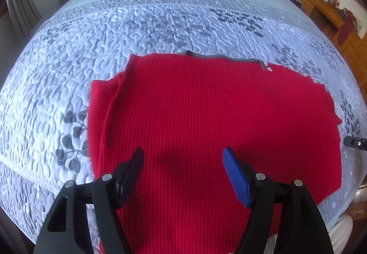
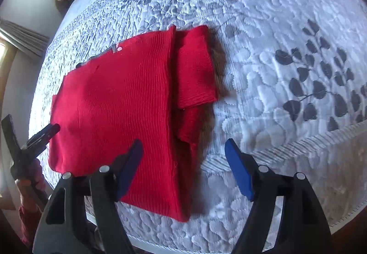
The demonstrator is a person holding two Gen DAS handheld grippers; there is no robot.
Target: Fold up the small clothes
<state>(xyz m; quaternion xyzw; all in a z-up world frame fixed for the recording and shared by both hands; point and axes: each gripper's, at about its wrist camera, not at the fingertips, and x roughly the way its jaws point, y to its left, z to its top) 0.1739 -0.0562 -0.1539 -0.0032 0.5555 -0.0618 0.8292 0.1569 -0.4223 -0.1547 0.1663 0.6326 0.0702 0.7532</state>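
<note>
- Red ribbed sweater [image 1: 206,120] spread flat on a pale quilt [image 1: 114,31] with grey leaf print, covering a bed.
- Folded into a rough rectangle; grey neck trim [image 1: 220,59] along the far edge in the left wrist view.
- In the right wrist view, same sweater [image 2: 114,102] left of centre, with a folded sleeve [image 2: 197,70] lying along its right side, partly tucked under the main panel.
- Left gripper [image 1: 183,173] hanging above the near part of the sweater, jaws spread wide, nothing between the pads [image 1: 236,178], only red cloth lying below.
- Right gripper [image 2: 183,166] above the sweater's near right corner, jaws wide apart and gripping nothing; left finger over red cloth, right finger over bare quilt.
- Left gripper seen again at the left edge of the right wrist view [image 2: 41,134], held in a hand [image 2: 29,182] with a red cuff, just beside the sweater's left edge.
- Tip of the right gripper [image 1: 355,143] poking in at the right edge of the left wrist view, beside the sweater's right side.
- Wooden shelf [image 1: 325,10] cluttered with small items off the bed's far right.
- No bin, basket or box anywhere in sight; sweater lying straight on the quilt.
</note>
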